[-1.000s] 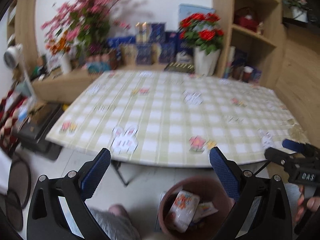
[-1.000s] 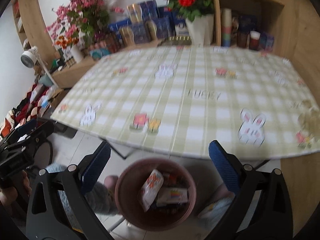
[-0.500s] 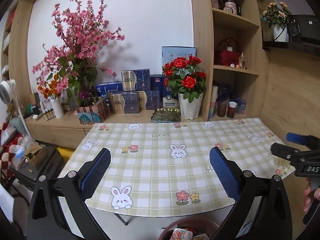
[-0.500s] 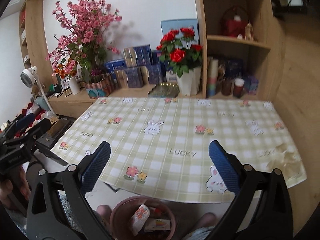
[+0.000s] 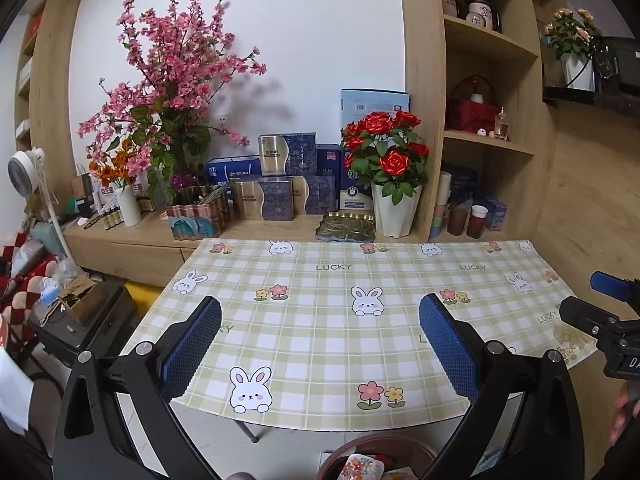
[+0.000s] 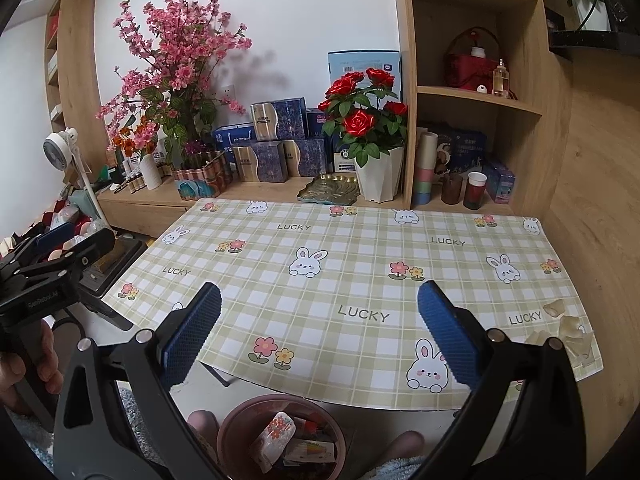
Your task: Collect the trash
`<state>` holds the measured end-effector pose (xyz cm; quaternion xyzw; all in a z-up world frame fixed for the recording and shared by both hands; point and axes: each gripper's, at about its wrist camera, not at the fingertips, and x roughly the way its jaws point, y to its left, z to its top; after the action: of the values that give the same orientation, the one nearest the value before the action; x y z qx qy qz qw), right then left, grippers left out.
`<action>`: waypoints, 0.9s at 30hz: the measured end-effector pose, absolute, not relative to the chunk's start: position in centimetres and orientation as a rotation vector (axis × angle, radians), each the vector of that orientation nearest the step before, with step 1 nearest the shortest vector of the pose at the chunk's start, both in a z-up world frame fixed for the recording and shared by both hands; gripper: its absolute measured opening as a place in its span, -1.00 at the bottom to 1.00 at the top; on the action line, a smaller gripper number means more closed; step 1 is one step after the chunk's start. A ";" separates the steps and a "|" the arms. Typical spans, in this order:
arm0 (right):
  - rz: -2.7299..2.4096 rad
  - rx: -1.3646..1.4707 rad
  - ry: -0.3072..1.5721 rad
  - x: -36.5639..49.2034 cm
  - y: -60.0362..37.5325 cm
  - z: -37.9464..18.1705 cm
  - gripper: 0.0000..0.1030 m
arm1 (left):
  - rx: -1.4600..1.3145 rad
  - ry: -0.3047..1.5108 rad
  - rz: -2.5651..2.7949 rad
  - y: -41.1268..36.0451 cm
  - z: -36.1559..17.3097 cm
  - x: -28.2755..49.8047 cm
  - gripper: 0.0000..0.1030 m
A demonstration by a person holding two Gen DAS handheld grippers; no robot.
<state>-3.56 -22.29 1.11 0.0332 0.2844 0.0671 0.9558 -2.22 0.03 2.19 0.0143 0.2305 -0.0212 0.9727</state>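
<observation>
Bright, sharp, fisheye-warped edges

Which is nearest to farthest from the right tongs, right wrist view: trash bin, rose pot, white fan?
1. trash bin, just below the right tongs, on the floor.
2. rose pot, beyond the table, on the sideboard.
3. white fan, far left.

Green-checked tablecloth (image 6: pixel 360 280) (rabbits, flowers), blue-padded tool (image 6: pixel 320 332), seemingly brownish-pink bin (image 6: pixel 236 424).
</observation>
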 end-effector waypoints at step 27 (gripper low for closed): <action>0.123 0.090 0.591 -3.3 -22.6 0.6 0.89 | 0.038 0.489 -0.122 -0.5 1.4 -2.3 0.88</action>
<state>-3.34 -22.63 0.56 0.0445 0.2909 0.0605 0.9538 -2.32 -0.53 1.41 0.0188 0.2418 -0.0603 0.9683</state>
